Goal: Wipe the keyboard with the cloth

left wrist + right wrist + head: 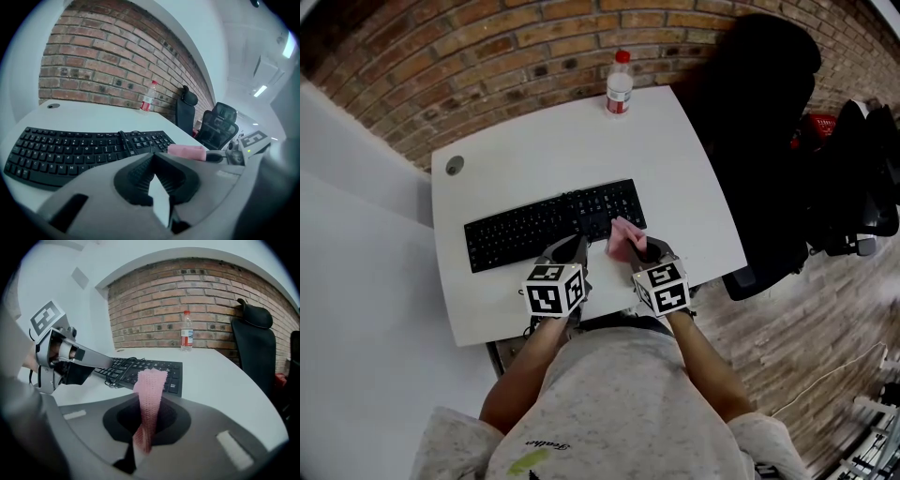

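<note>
A black keyboard (551, 223) lies across the middle of the white desk (694, 187). My right gripper (637, 247) hovers at the keyboard's near right corner, shut on a pink cloth (623, 239) that sticks up from its jaws. In the right gripper view the cloth (150, 390) stands upright between the jaws, with the keyboard (150, 370) just beyond. My left gripper (571, 248) sits at the keyboard's near edge, left of the cloth, its tips together with nothing in them. The left gripper view shows its jaws closed (153, 157) over the keyboard (79, 147).
A plastic water bottle (620, 84) with a red cap stands at the desk's far edge by the brick wall. A black office chair (769, 141) is right of the desk. A cable grommet (454, 165) marks the far left corner.
</note>
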`<state>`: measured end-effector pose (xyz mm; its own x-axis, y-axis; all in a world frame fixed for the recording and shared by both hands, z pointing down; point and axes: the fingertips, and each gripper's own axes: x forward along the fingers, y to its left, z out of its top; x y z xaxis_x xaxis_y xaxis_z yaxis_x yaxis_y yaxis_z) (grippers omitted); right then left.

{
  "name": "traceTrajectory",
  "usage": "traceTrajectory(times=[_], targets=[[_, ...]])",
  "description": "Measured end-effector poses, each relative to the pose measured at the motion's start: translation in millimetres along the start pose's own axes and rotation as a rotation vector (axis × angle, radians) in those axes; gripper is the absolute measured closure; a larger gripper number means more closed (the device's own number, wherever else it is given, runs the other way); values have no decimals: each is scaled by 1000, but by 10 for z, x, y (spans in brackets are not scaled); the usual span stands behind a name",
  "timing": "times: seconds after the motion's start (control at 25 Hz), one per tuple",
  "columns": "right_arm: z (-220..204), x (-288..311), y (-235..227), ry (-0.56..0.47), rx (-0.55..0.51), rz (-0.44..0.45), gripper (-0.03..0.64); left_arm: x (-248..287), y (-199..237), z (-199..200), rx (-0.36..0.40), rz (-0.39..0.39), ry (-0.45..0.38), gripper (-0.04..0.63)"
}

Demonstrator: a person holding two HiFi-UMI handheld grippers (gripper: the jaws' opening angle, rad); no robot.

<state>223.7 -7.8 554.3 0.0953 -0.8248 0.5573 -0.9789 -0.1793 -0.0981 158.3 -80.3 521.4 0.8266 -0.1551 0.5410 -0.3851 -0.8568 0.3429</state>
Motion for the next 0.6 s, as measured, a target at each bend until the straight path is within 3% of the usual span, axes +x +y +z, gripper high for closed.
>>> traceTrajectory(times=[0.6], targets=[[-68, -159, -644, -7, 87, -77, 592, 312, -227, 84, 12, -14, 21, 600]])
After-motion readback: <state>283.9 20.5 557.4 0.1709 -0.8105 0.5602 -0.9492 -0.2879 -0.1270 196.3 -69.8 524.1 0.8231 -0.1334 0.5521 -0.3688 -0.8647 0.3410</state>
